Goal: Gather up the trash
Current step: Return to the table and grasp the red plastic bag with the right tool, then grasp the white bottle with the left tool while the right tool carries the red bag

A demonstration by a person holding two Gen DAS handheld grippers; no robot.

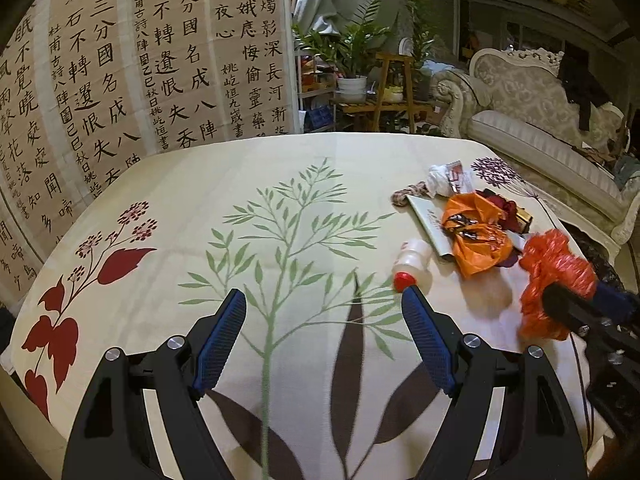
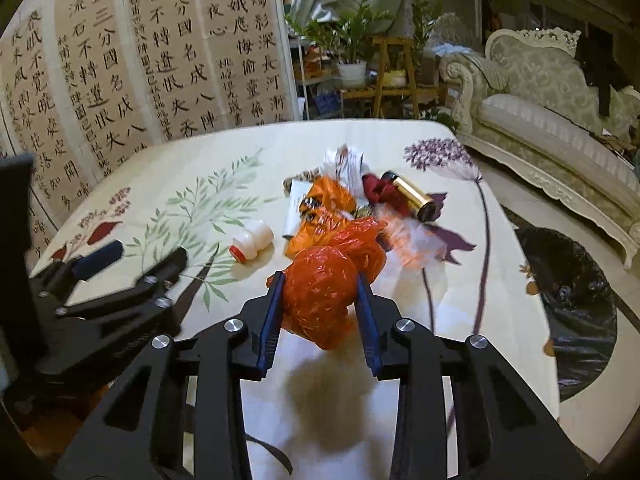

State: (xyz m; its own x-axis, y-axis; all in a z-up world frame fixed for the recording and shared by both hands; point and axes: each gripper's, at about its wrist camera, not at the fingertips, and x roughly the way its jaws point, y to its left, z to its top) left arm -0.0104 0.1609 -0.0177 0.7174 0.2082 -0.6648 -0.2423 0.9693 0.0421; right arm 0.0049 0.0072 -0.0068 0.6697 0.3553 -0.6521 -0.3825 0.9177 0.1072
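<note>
The right gripper (image 2: 320,292) has its two blue pads clamped on a crumpled red plastic bag (image 2: 324,296), which hangs clear of the floral tablecloth (image 2: 400,140) with its shadow on the cloth right beneath it. What the coming move turns on, to my eye, is the black bin bag (image 2: 572,304) on the floor: from the right gripper it lies at about three o'clock, past the table's right edge and lower than the tabletop. So the load has to swing right and down, not forward.

The rest of the litter sits ahead at twelve o'clock: an orange plastic bag (image 2: 324,208), a gold tube (image 2: 414,196) with its long axis running from eleven to five o'clock, and some white crumpled paper (image 2: 348,160). A small white bottle with a red cap (image 2: 252,242) lies on its side at about ten o'clock, cap toward us.

The left gripper (image 1: 324,308) is spread wide with nothing between its pads, over bare cloth. That bottle (image 1: 414,266) is just beside its right fingertip, at one o'clock, so the left hand is the nearer one for it.
</note>
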